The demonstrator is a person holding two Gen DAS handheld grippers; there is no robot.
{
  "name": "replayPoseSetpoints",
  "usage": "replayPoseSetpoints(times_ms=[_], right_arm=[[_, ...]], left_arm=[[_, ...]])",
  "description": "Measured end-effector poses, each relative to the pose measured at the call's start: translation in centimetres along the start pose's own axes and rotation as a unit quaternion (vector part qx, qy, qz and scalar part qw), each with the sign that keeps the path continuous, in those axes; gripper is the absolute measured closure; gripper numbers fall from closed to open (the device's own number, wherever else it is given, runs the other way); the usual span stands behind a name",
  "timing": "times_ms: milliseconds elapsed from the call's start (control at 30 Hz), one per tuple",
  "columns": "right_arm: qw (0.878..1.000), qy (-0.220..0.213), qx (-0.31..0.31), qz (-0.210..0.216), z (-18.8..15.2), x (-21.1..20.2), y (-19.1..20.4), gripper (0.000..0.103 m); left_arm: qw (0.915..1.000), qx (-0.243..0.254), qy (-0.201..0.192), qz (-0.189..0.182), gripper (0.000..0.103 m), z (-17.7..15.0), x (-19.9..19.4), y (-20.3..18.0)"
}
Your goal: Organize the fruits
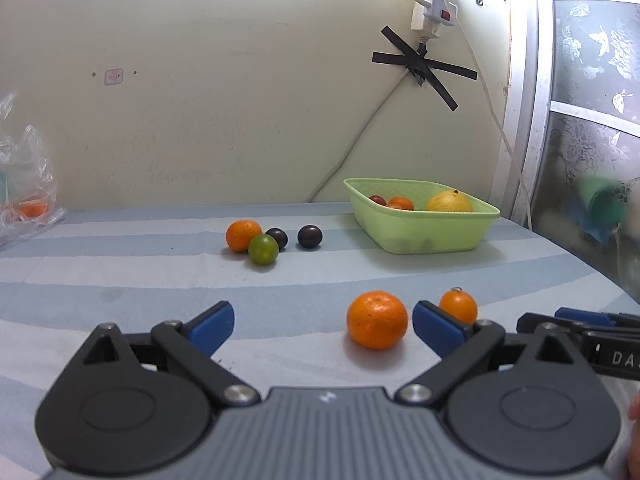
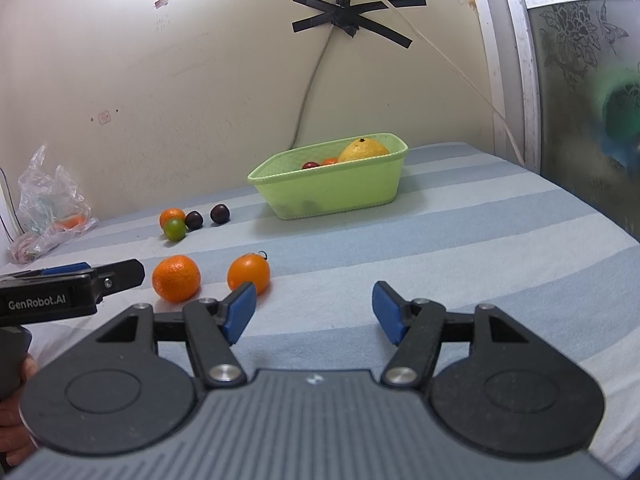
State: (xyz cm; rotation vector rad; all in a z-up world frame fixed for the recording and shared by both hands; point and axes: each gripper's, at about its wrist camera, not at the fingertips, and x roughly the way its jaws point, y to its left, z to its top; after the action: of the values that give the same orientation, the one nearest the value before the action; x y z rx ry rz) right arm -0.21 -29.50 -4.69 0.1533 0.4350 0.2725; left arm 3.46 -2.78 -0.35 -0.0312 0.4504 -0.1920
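A light green basket (image 1: 420, 236) (image 2: 332, 196) stands far right on the striped cloth, holding a yellow fruit (image 1: 448, 201), a small orange and a dark red fruit. Two oranges lie near me: a big one (image 1: 377, 319) (image 2: 176, 278) and a smaller one with a stem (image 1: 458, 305) (image 2: 249, 273). Farther back sit an orange (image 1: 242, 234), a green fruit (image 1: 263, 250) and two dark plums (image 1: 310, 236). My left gripper (image 1: 324, 326) is open and low over the cloth, the big orange just ahead of its right finger. My right gripper (image 2: 314, 312) is open and empty.
A crumpled clear plastic bag (image 1: 24, 184) (image 2: 52, 204) with something orange inside lies at the far left against the wall. A cable (image 1: 360, 136) runs down the wall behind the basket. A patterned glass door (image 1: 592, 100) closes off the right side.
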Motion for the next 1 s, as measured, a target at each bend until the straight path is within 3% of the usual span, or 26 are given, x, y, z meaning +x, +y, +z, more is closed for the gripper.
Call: replayPoseSetpoints(times_ms=[1000], right_arm=[[1.0,-0.005,-0.001,0.005,0.24,-0.32,0.09,0.036]], left_arm=[[1.0,0.003,-0.004,0.003,0.001,-0.19,-0.23,-0.12]])
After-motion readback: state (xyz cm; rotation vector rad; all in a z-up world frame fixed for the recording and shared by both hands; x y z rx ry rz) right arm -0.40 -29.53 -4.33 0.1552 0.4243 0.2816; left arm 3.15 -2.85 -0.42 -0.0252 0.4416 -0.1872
